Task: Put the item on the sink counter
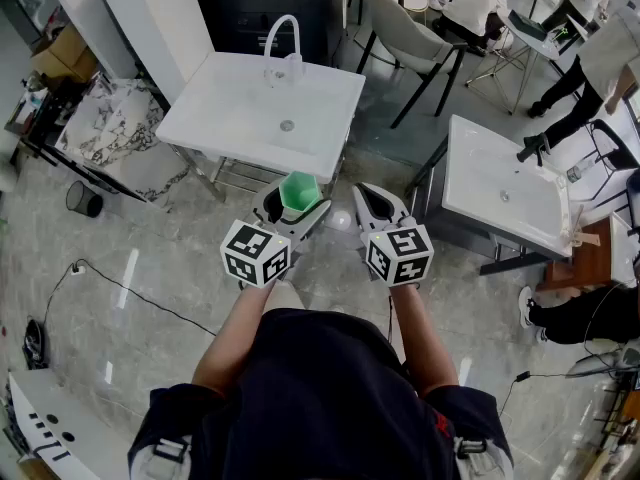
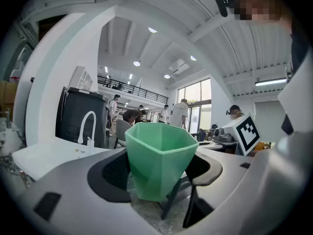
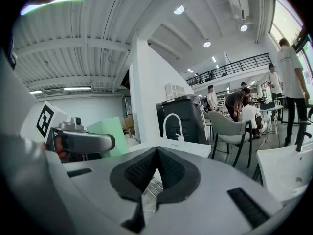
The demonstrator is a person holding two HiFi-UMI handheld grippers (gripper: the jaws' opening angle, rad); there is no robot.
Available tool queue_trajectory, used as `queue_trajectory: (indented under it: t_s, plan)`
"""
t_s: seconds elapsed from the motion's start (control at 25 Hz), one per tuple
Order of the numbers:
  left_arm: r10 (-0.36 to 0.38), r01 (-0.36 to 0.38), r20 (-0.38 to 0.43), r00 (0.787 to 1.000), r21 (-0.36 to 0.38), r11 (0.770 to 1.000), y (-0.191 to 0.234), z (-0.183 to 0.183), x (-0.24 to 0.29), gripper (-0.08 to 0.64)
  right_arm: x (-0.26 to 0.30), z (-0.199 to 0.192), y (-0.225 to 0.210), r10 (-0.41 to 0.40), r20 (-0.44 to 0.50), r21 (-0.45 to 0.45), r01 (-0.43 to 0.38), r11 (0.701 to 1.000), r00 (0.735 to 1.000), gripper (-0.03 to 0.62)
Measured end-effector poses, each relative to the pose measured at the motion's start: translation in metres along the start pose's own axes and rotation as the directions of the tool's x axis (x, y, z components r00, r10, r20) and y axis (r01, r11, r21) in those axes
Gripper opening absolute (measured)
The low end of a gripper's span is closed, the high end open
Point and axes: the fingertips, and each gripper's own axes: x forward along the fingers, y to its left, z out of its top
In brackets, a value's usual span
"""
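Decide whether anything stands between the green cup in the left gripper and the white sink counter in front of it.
Nothing visible does. The green cup, held in the left gripper, faces the sink counter across an open gap. The counter's near rim is bare, and its tap stands at the far edge.

Cup between jaws of left claw, right claw just beside on the right. Ahead of both, sink tabletop with faucet at far edge; second sink well right.
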Motion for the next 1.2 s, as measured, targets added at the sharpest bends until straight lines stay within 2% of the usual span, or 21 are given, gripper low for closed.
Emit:
queue_trajectory:
  t_s: [0.44, 0.88, 1.2]
  plan:
    - [-0.019, 0.019, -0.014, 1.000, 0.006, 1.000, -0.015, -0.006, 0.009, 0.331, -0.008, -0.007, -0.002, 0.023, -0.006, 0.011, -0.023, 1.000, 1.000, 0.034]
    - [-0.007, 0.008, -0.039, 0.999, 0.027, 1.000, -0.026, -0.014, 0.016, 0.331, -0.018, -0.016, -0.011, 0.036, -0.007, 0.038, -0.036, 0.999, 0.999, 0.035]
    - [-0.012, 0.012, -0.047, 0.999, -0.005, 1.000, -0.019, -0.014, 0.029, 0.331, -0.003, -0.016, -0.020, 0.058, -0.022, 0.052, -0.056, 0.997, 0.998, 0.034]
